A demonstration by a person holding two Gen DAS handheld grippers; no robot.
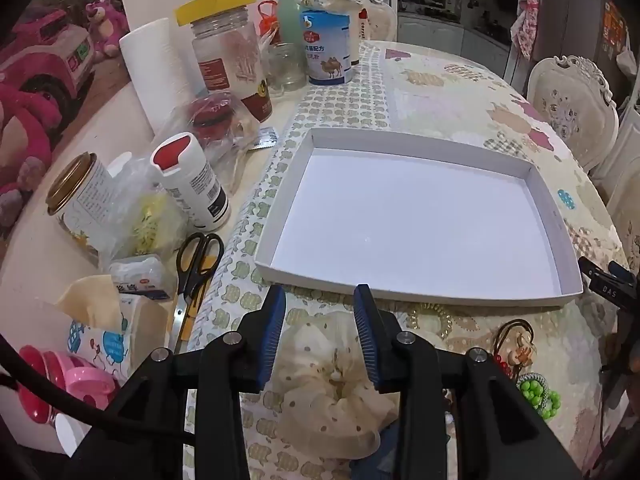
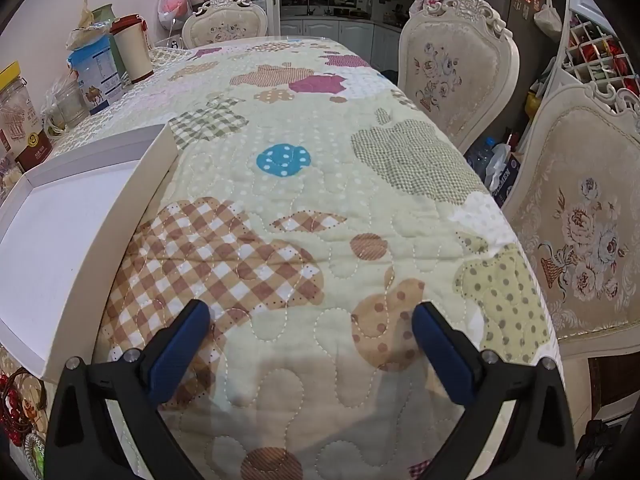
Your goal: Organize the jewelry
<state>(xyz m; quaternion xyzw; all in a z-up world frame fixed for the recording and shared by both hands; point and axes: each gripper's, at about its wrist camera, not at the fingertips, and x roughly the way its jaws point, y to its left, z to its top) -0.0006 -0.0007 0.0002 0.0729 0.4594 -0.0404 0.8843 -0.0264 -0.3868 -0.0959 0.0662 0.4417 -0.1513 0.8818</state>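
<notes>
A shallow white tray (image 1: 416, 142) lies on the quilted tablecloth; its inside is bare. It also shows at the left of the right wrist view (image 2: 92, 156). My left gripper (image 1: 320, 312) is open, hovering over a cream dotted scrunchie (image 1: 328, 380) just in front of the tray. To its right lie a brown cord piece with red beads (image 1: 514, 346) and a green beaded piece (image 1: 538, 394). The red-bead piece also shows in the right wrist view (image 2: 16, 404). My right gripper (image 2: 310, 322) is open and empty above the cloth, right of the tray.
Left of the tray stand jars (image 1: 228, 52), a milk powder tin (image 1: 328, 48), a paper roll (image 1: 154, 60), a white bottle (image 1: 192, 180), scissors (image 1: 196, 264) and tissue packs (image 1: 104, 340). Upholstered chairs (image 2: 456, 60) stand along the table's right edge.
</notes>
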